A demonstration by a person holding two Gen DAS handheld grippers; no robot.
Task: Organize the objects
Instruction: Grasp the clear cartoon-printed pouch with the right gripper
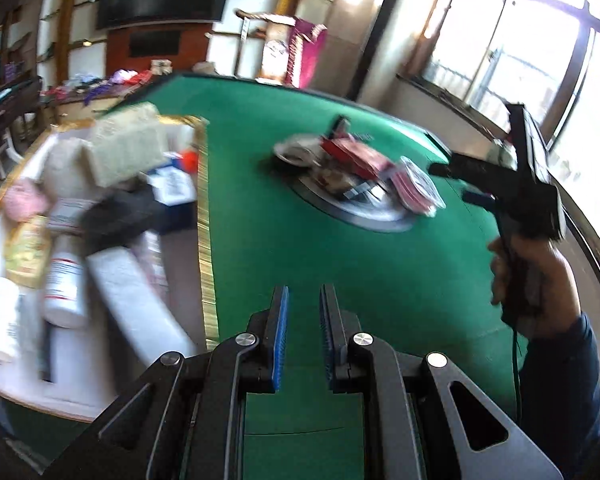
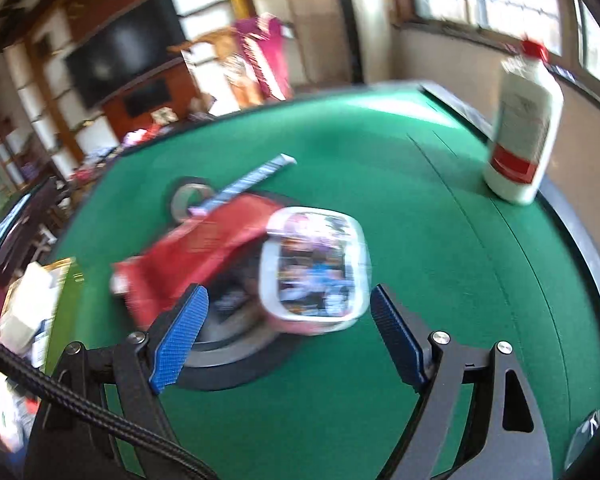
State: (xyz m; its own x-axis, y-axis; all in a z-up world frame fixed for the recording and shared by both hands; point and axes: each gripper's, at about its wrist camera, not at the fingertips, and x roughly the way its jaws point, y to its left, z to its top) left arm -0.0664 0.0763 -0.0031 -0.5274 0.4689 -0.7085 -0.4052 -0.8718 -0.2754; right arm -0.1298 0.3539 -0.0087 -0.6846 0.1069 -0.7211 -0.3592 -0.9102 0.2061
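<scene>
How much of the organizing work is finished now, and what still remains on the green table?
Done: the gold-edged tray already holds several bottles and boxes. In hand: nothing; the left gripper is shut and empty, while the right gripper is open and empty before the white tub. Left: the tub, the red packet, the tape roll and the white bottle.
</scene>
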